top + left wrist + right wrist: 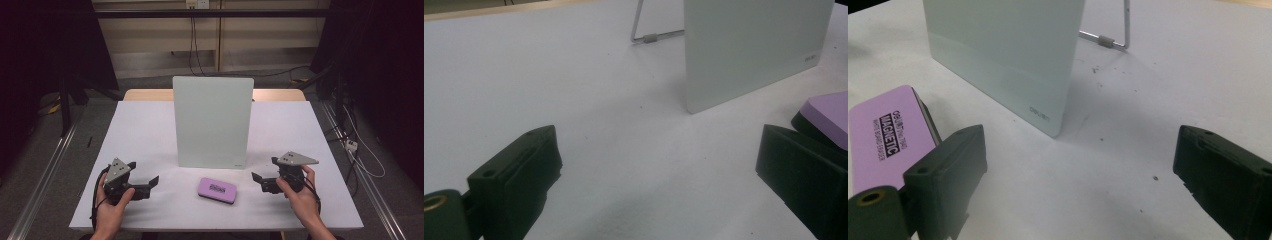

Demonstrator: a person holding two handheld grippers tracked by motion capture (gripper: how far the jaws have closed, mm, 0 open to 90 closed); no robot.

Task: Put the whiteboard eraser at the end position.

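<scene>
Magnetic eraser [217, 190], purple, flat on the white table [150, 130] just before the upright whiteboard [212, 120], between the left gripper [145, 183] and right gripper [260, 181], both wide-jawed and empty; a careless approach could topple the propped board.

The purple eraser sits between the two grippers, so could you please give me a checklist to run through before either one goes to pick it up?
1. Purple magnetic eraser lies flat and free on the white table: ok.
2. Left gripper jaws apart and holding nothing: ok.
3. Right gripper jaws apart and holding nothing: ok.
4. Path from each gripper to the eraser free of other things: ok.
5. Whiteboard stands upright on its wire stand, just behind the eraser and apart from it: ok, but a reach from the front looks safer.
6. Whether the jaw opening spans the eraser's width: cannot tell.
</scene>
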